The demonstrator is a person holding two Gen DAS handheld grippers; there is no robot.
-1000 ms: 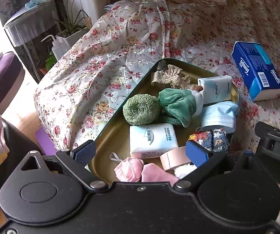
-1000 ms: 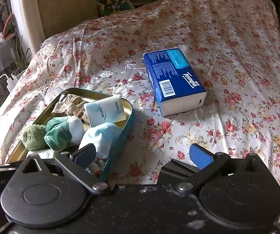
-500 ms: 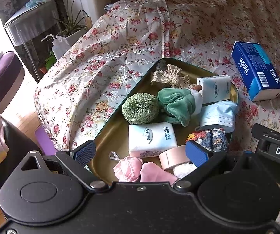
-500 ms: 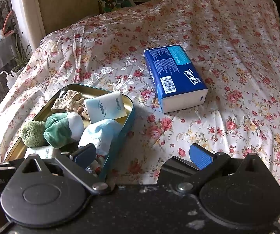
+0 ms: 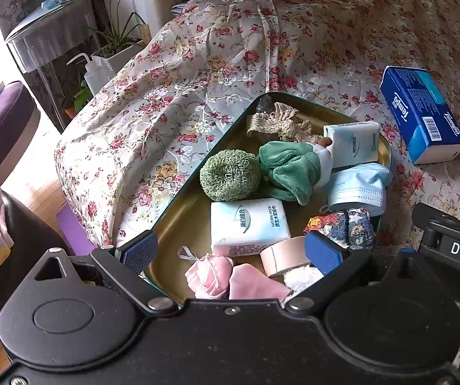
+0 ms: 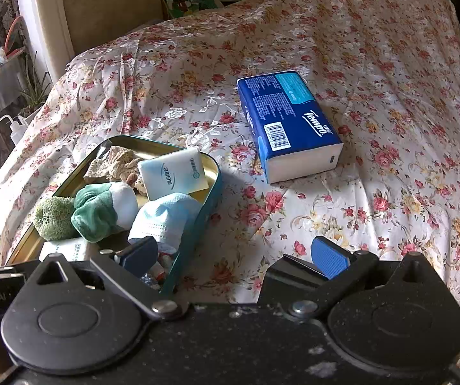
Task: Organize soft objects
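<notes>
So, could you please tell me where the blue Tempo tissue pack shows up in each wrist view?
Left wrist: blue Tempo tissue pack lies at the right edge, on the floral cloth, right of the tray.
Right wrist: it lies near centre, up and right of the tray.
Shared landmark: the white tissue packet at the tray's far corner.

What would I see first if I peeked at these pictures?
Probably the green tin tray crammed with soft things, like a green knitted scrubber in its middle and a blue face mask at its right edge. Next, the bright blue tissue pack lying alone on the flowery cloth.
</notes>
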